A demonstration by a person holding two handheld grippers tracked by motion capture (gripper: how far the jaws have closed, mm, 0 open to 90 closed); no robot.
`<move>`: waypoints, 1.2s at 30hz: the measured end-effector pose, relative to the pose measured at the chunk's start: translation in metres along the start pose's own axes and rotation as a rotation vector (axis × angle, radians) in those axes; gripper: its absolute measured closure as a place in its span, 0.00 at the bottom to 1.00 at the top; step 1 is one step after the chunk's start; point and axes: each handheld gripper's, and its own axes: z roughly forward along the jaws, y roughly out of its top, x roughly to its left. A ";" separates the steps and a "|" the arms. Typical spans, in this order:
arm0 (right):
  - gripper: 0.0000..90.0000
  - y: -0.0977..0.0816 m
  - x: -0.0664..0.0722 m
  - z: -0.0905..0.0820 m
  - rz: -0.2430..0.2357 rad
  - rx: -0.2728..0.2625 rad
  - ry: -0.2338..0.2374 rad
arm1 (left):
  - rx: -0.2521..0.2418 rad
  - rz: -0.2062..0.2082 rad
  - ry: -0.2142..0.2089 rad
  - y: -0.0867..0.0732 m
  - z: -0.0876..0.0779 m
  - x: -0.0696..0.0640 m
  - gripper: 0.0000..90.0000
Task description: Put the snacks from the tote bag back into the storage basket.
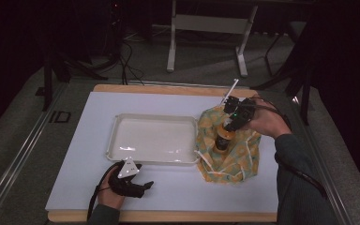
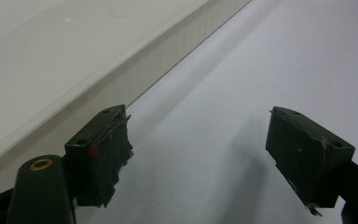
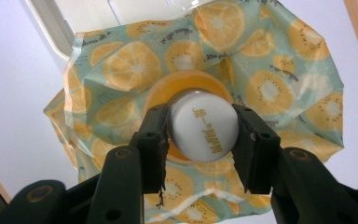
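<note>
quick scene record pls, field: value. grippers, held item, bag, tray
right gripper: shut on bottle, fingers clamped on either side of its white cap
bottle: orange with white cap, upright, standing in the fruit-print bag
fruit-print bag: spread open on the white table, just right of the tray, white drawstrings loose
tray: cream, nothing in it, mid-table
left gripper: open, nothing between the fingers, low over the table by the tray's near edge

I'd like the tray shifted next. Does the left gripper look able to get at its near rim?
Probably yes: the left gripper rests open on the white tabletop, right beside the tray, with nothing between its jaws and the near rim.
</note>
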 end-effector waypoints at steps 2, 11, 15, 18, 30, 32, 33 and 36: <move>0.65 -0.001 -0.001 -0.002 -0.004 -0.002 -0.006 | 0.001 0.000 0.000 0.000 0.000 0.000 0.24; 0.65 -0.003 -0.002 -0.011 0.008 0.000 -0.031 | -0.003 -0.002 0.000 0.000 0.000 0.000 0.24; 0.65 -0.003 -0.002 -0.015 0.008 -0.002 -0.033 | -0.004 -0.003 0.000 0.000 0.000 0.000 0.24; 0.65 -0.004 -0.003 -0.019 0.008 -0.006 -0.040 | -0.005 -0.002 0.001 0.000 0.000 0.000 0.24; 0.65 -0.002 -0.003 -0.026 0.006 -0.008 -0.057 | -0.003 -0.001 0.001 0.000 0.000 0.000 0.24; 0.65 -0.002 -0.002 -0.028 0.007 -0.011 -0.061 | -0.003 0.000 0.002 0.000 0.000 0.000 0.24; 0.65 -0.002 -0.002 -0.029 0.004 -0.011 -0.062 | -0.003 -0.001 0.001 0.000 0.000 0.000 0.24; 0.65 -0.002 -0.002 -0.032 0.006 -0.015 -0.067 | -0.003 -0.001 0.001 0.000 0.000 0.000 0.24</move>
